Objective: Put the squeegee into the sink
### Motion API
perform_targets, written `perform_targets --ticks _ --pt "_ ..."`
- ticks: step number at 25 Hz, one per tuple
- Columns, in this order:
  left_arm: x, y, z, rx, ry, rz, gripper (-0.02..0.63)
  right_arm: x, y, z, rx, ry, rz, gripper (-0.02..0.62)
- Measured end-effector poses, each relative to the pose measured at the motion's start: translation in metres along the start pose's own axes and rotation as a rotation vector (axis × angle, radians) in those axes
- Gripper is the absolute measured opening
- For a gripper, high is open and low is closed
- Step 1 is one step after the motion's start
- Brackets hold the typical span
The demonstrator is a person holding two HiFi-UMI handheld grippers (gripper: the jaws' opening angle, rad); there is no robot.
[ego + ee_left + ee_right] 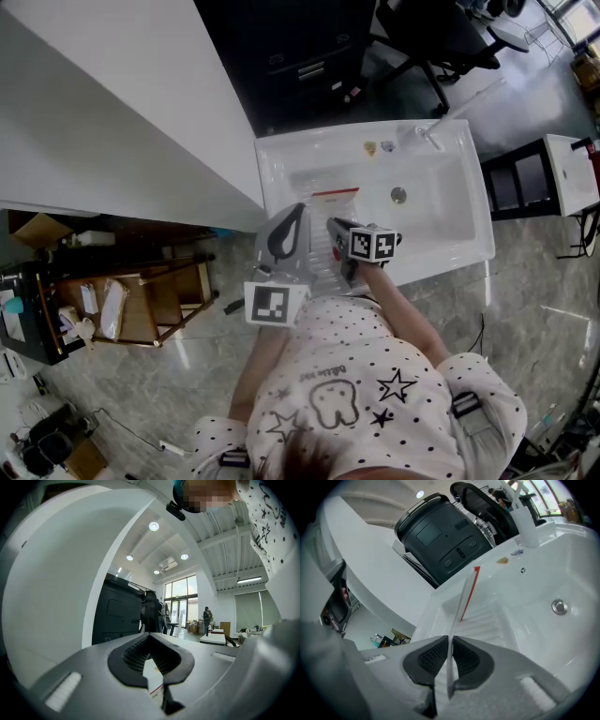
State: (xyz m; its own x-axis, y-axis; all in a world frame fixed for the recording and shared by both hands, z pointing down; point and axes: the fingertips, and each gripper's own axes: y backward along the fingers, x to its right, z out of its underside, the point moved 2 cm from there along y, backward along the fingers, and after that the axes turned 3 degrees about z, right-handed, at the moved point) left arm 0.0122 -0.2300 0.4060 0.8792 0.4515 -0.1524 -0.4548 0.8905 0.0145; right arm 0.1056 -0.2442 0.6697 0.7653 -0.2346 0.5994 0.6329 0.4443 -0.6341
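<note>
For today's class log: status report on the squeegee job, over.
Right hand-held gripper clamps squeegee over sink. Left hand-held gripper shut, empty. Nothing in the way.

1. The left gripper points level, its fingers closed tip to tip.
2. The right gripper tilts down, its fingers pinching the thin squeegee.
3. The left arm and right arm reach forward, side by side.

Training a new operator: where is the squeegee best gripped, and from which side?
Its plain white end, opposite the red edge, approached endwise from the person's side. The squeegee is thin and flat, so pads press its two broad faces, as the right gripper does now.
</note>
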Motion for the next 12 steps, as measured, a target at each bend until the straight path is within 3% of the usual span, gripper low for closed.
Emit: perform_targets --ticks 12 --pt "-0.0019 0.0005 -0.0007 -0.001 0.009 -0.003 -0.006 0.0062 0.0012 -0.0004 -0.013 -0.027 0.013 0.034"
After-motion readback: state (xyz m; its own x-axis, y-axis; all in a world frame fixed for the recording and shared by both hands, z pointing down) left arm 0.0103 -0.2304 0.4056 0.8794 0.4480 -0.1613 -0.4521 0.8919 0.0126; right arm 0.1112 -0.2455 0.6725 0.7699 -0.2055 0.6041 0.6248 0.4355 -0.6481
